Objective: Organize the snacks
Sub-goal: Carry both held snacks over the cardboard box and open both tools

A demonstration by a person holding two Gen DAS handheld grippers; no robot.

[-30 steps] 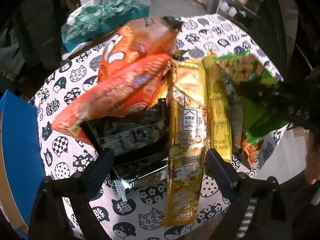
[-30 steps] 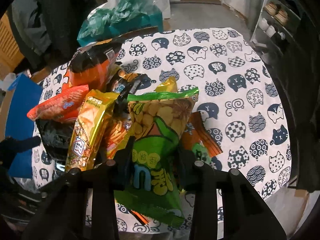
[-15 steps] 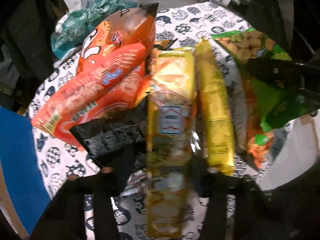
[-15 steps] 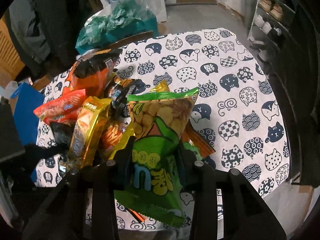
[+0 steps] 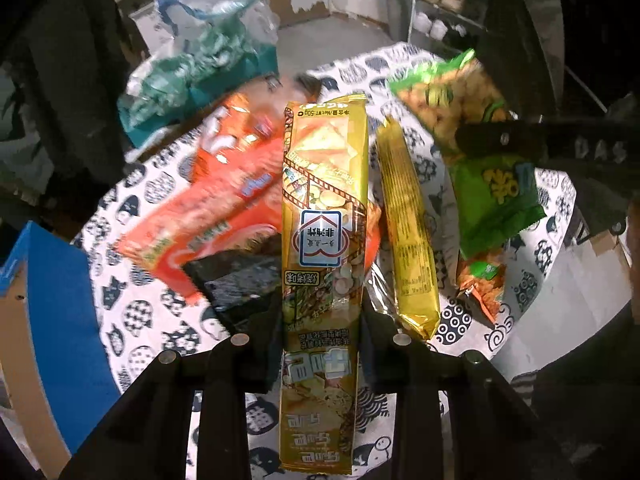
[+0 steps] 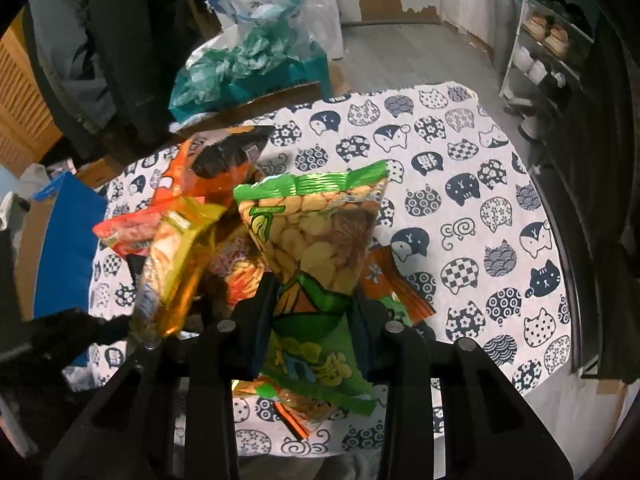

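Note:
My left gripper (image 5: 322, 320) is shut on a long gold snack packet (image 5: 324, 216) and holds it lifted above the pile. My right gripper (image 6: 314, 312) is shut on a green snack bag (image 6: 316, 240) and holds it up over the table; that bag also shows in the left wrist view (image 5: 480, 152). On the cat-print tablecloth (image 6: 460, 208) lie orange bags (image 5: 224, 200), a black packet (image 5: 236, 280) and a second gold packet (image 5: 408, 240). The lifted gold packet shows at the left of the right wrist view (image 6: 176, 264).
A blue box (image 5: 60, 320) stands at the table's left edge. A clear bag with teal contents (image 6: 256, 60) sits beyond the far edge. A shoe rack (image 6: 548, 44) stands at the far right. The right half of the cloth holds no snacks.
My left gripper has closed on the long gold packet and raised it off the pile. My right gripper has lifted the green bag higher.

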